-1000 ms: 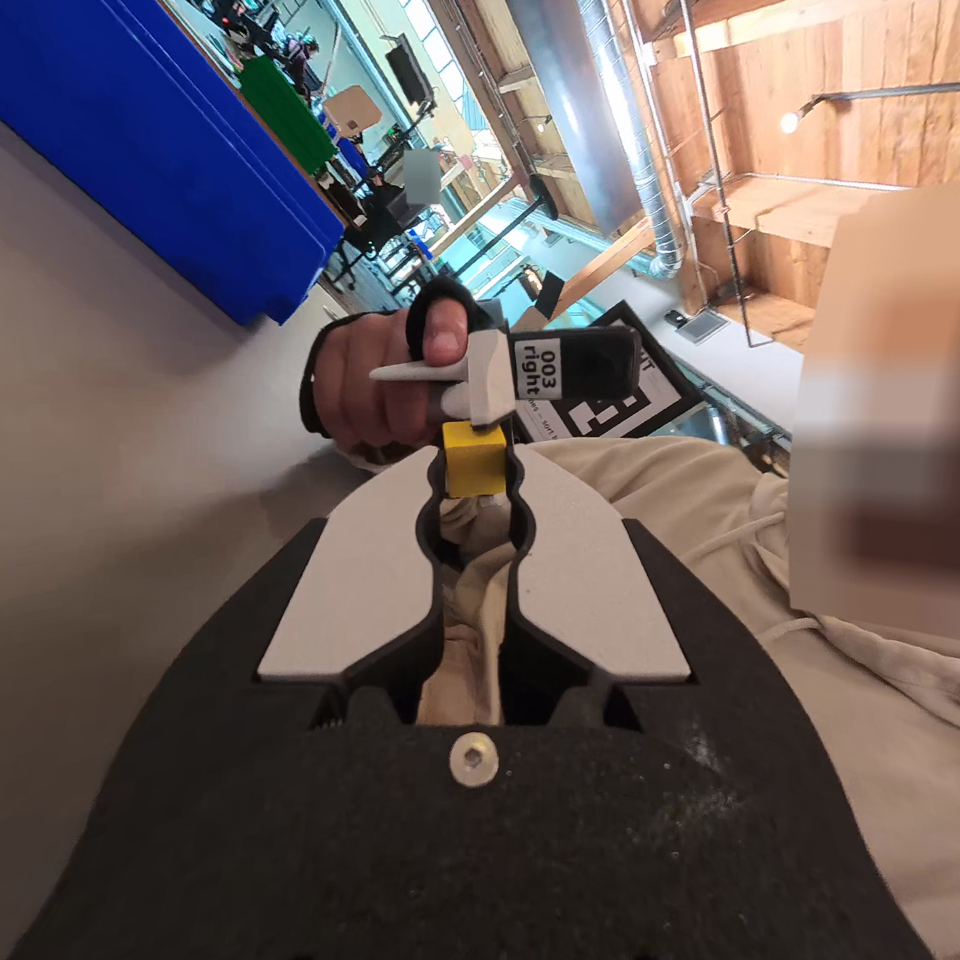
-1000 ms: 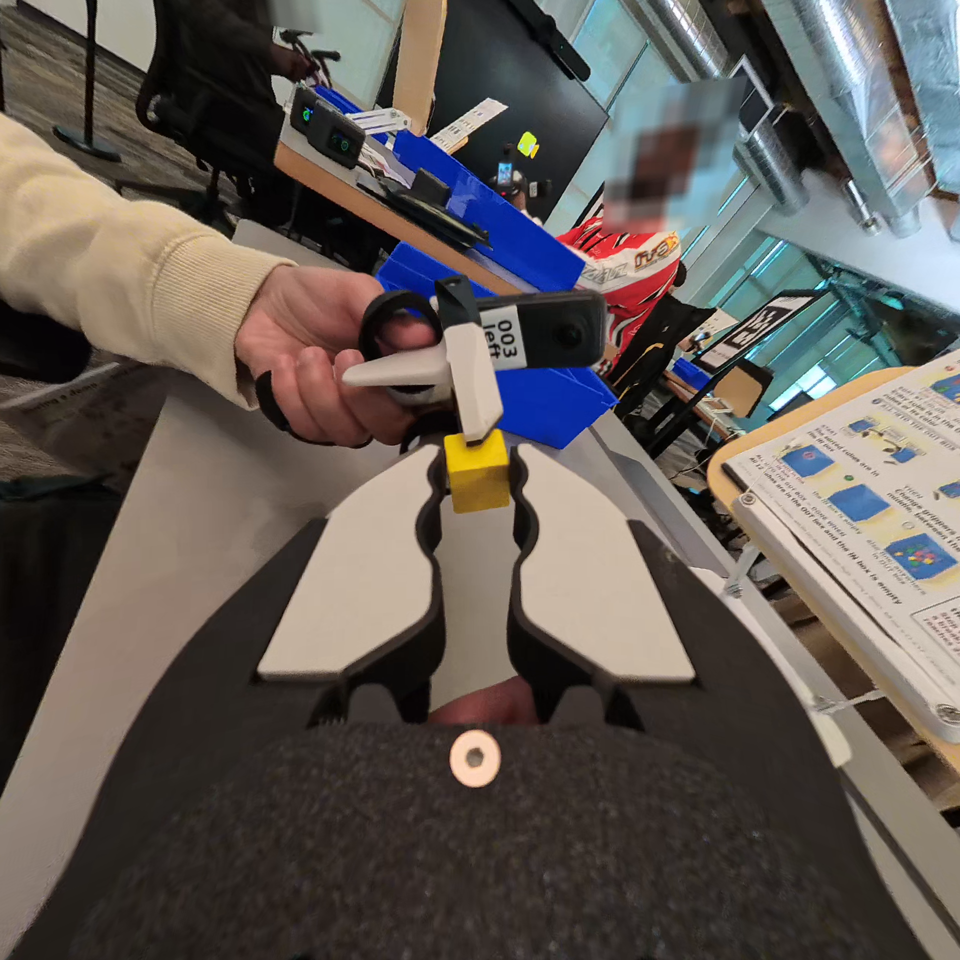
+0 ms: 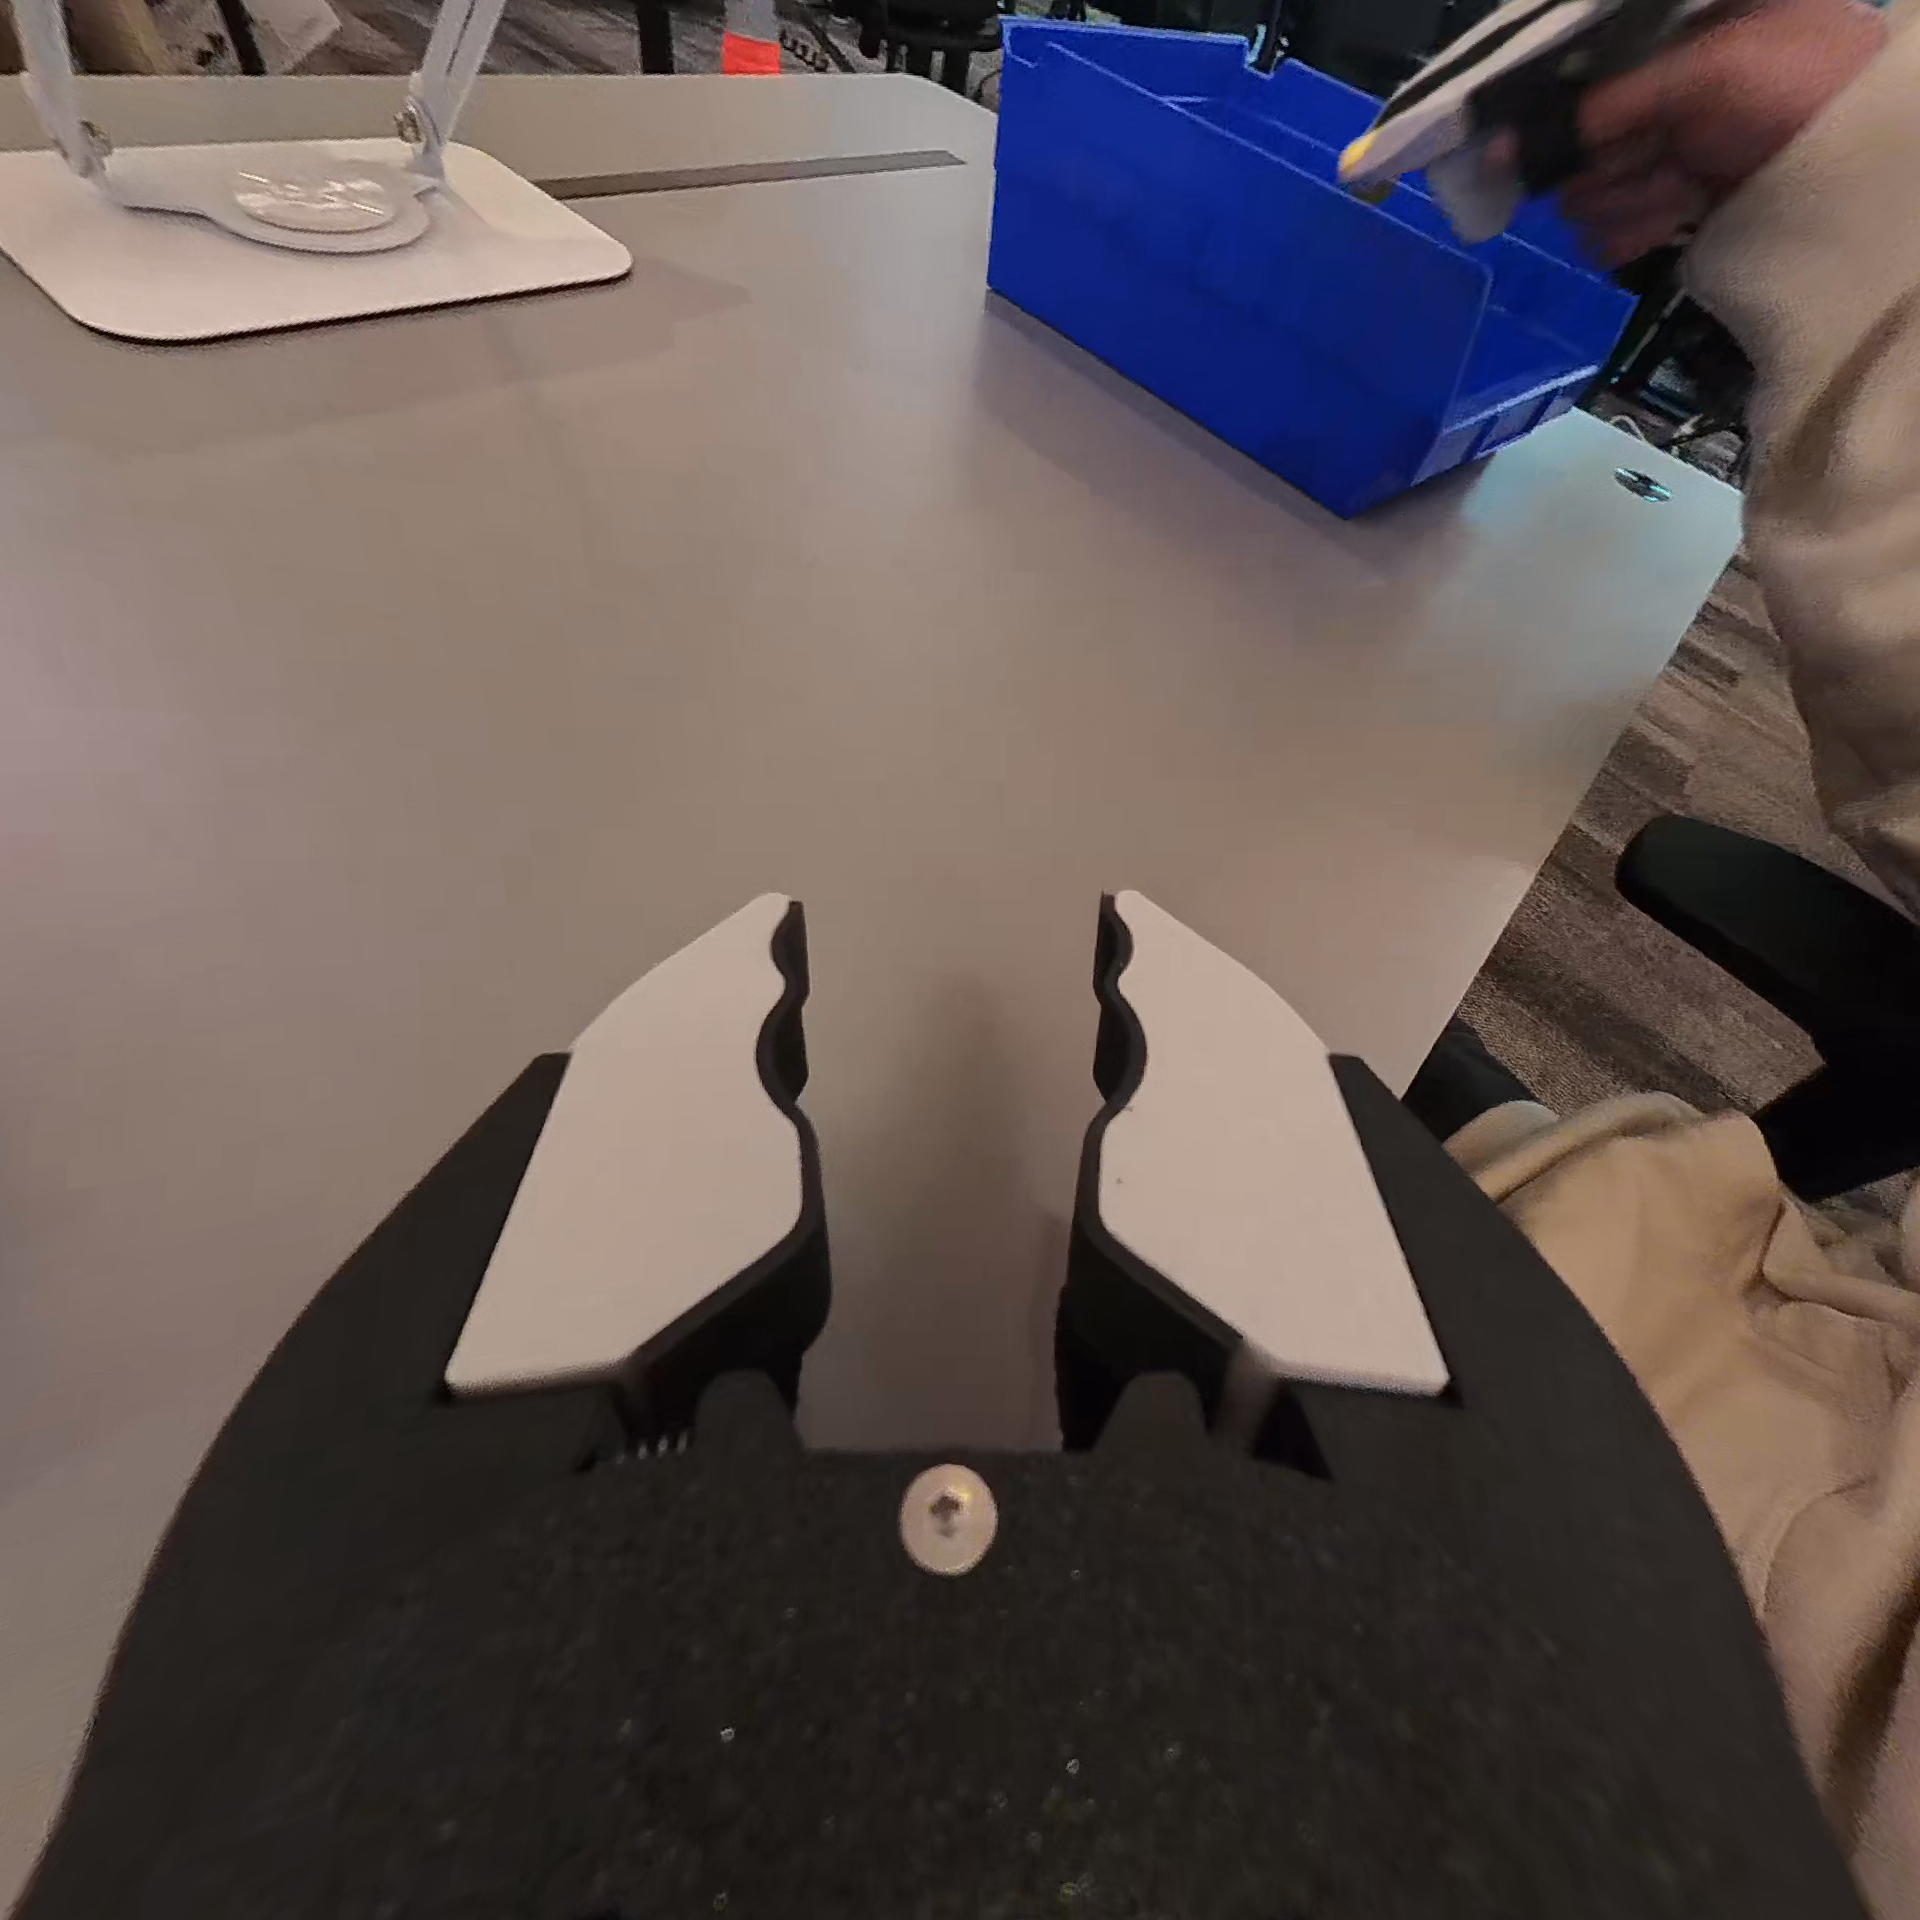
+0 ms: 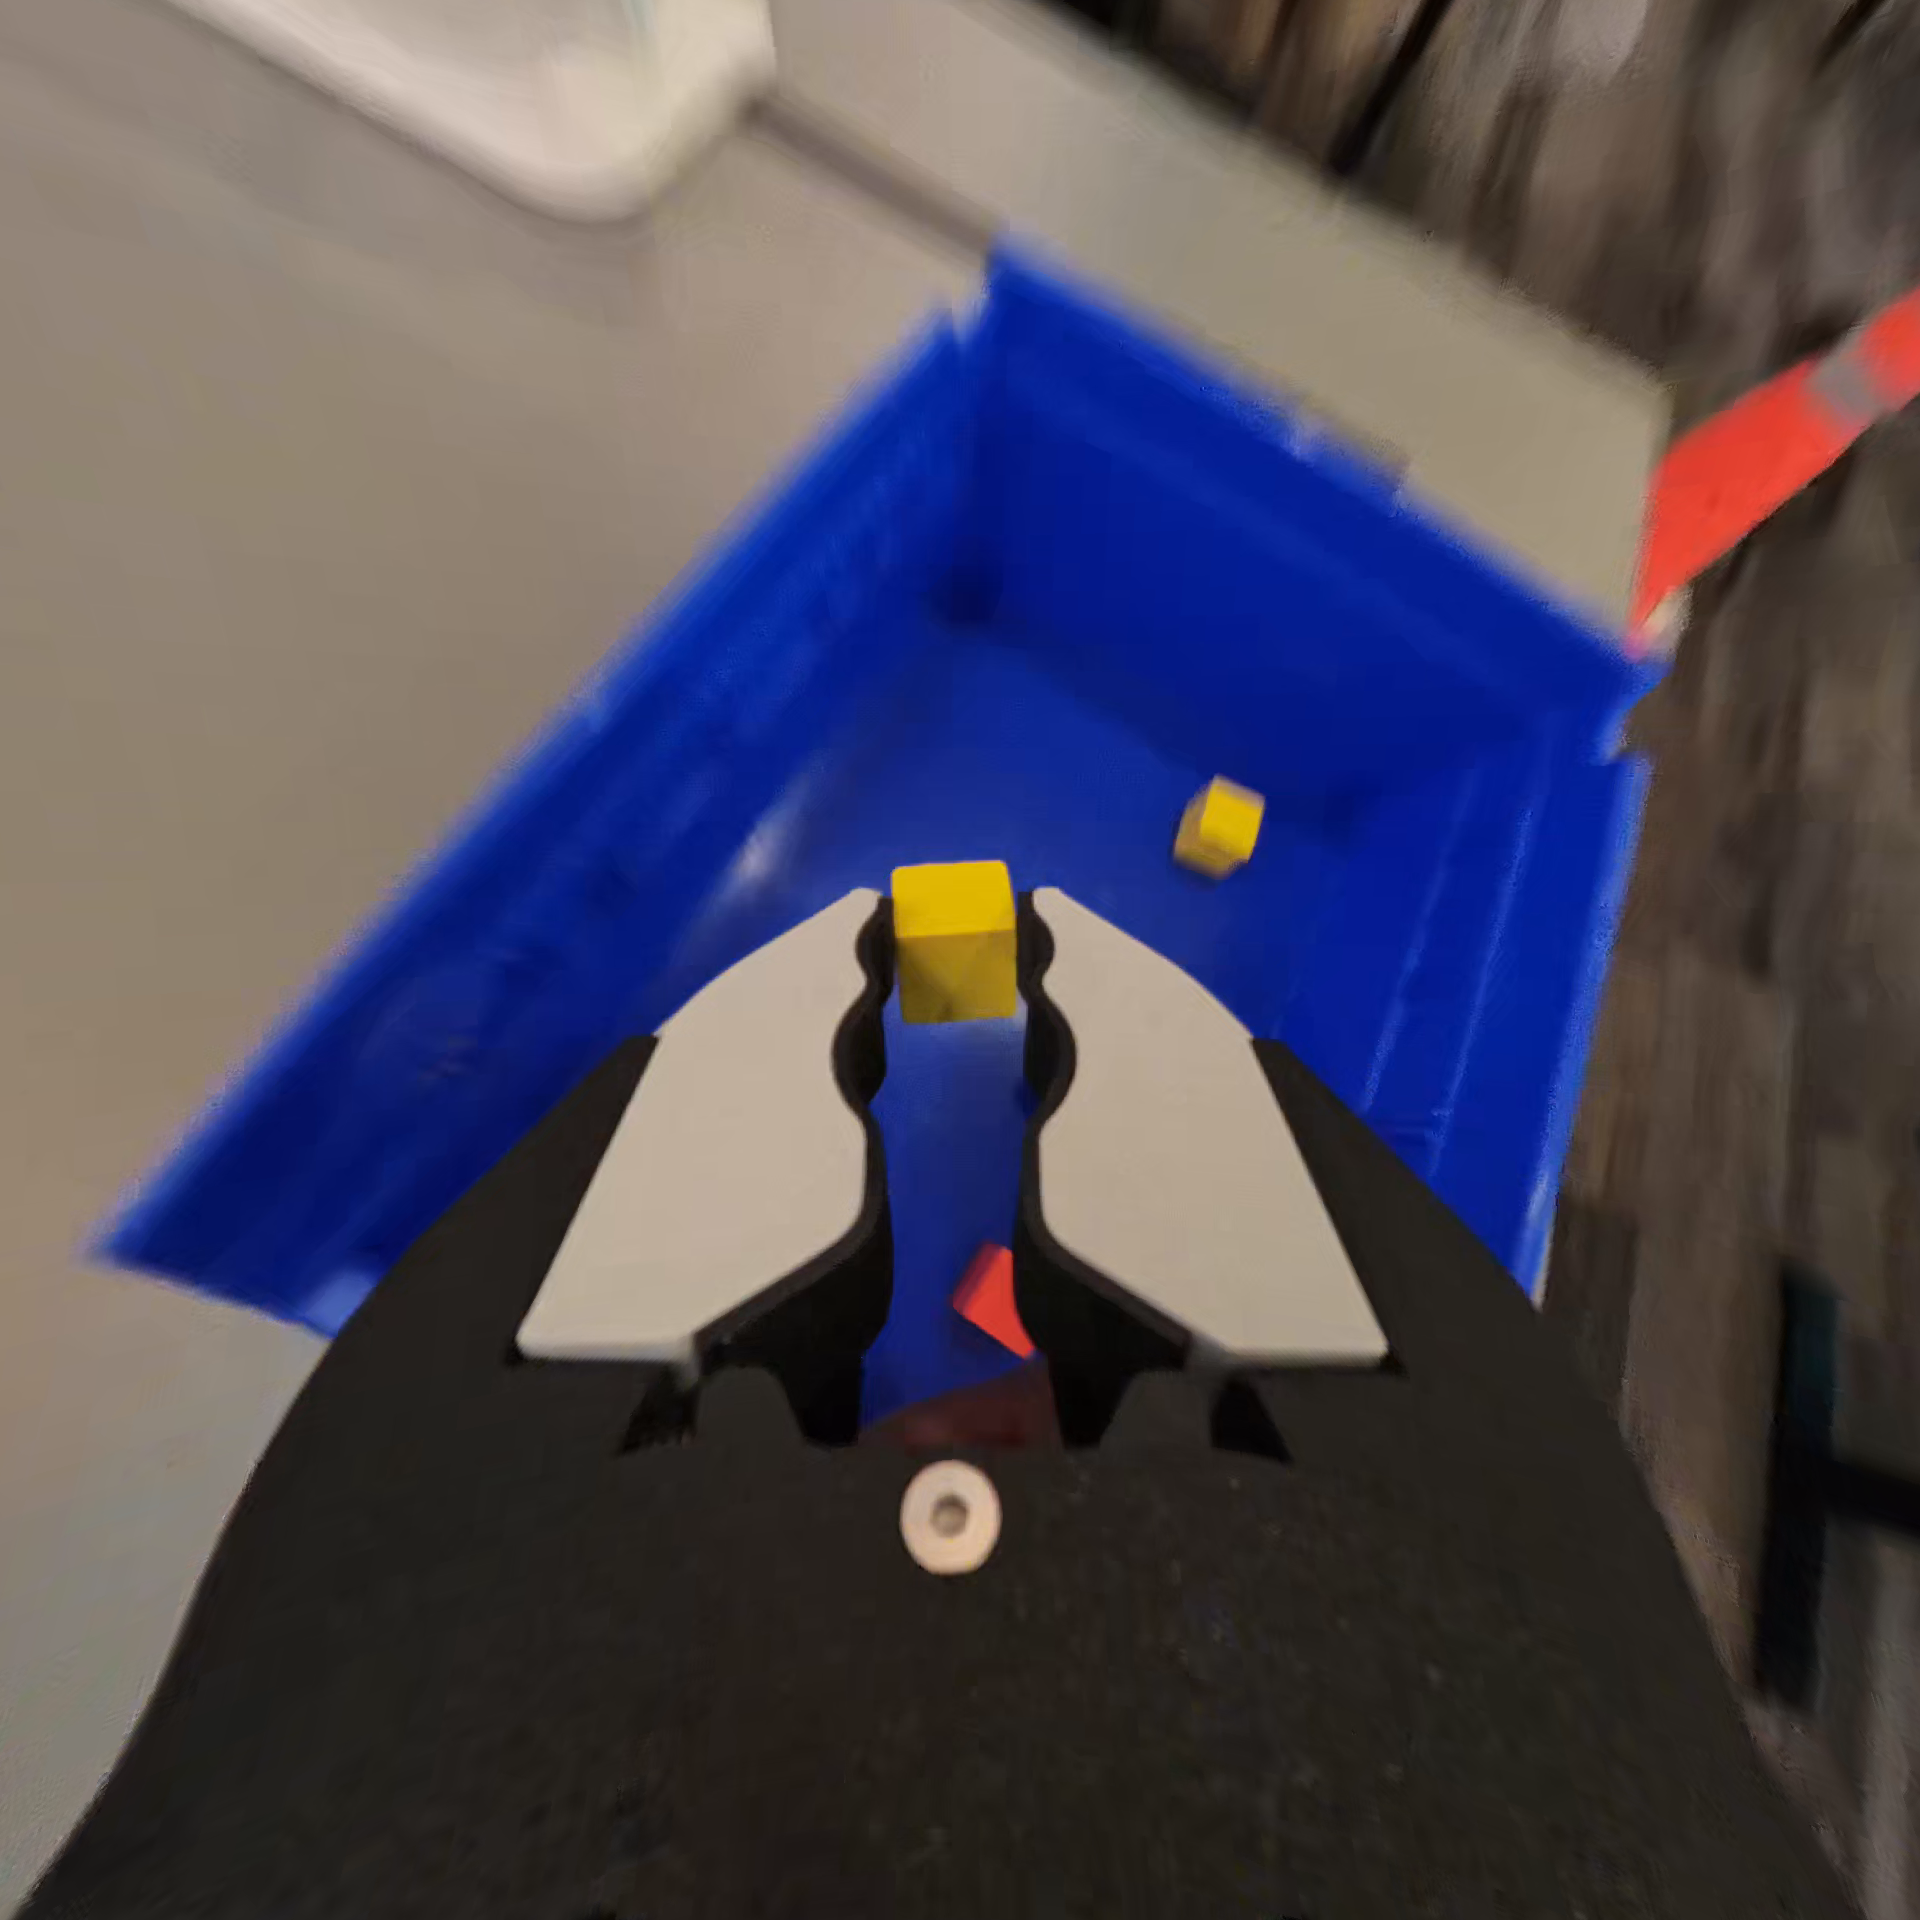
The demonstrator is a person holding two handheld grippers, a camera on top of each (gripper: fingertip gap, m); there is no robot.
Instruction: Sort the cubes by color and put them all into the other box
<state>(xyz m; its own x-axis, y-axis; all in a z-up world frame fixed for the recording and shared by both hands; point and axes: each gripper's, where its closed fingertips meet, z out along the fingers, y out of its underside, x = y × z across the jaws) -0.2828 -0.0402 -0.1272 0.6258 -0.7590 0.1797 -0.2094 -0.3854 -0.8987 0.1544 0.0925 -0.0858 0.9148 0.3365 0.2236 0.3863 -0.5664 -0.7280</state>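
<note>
Right gripper [image 4: 954, 902] is pinching a yellow cube [image 4: 952, 940] above the blue box [image 4: 1195, 582], where another yellow cube [image 4: 1218, 826] is lying; left gripper [image 3: 948, 914] is hanging spread and empty over the grey table [image 3: 727, 582]

Two yellow cubes [image 4: 951, 940], a red cube [image 4: 992, 1299], blue box [image 4: 623, 883], grey table [image 3: 727, 623].

A flat white rounded plate [image 3: 312, 244] with white struts rising from it lies on the smooth grey tabletop [image 3: 727, 623], far ahead and to the left of the tool. A black chair part [image 3: 1766, 935] stands off the table's right edge, over mottled grey carpet [image 3: 1621, 831].
</note>
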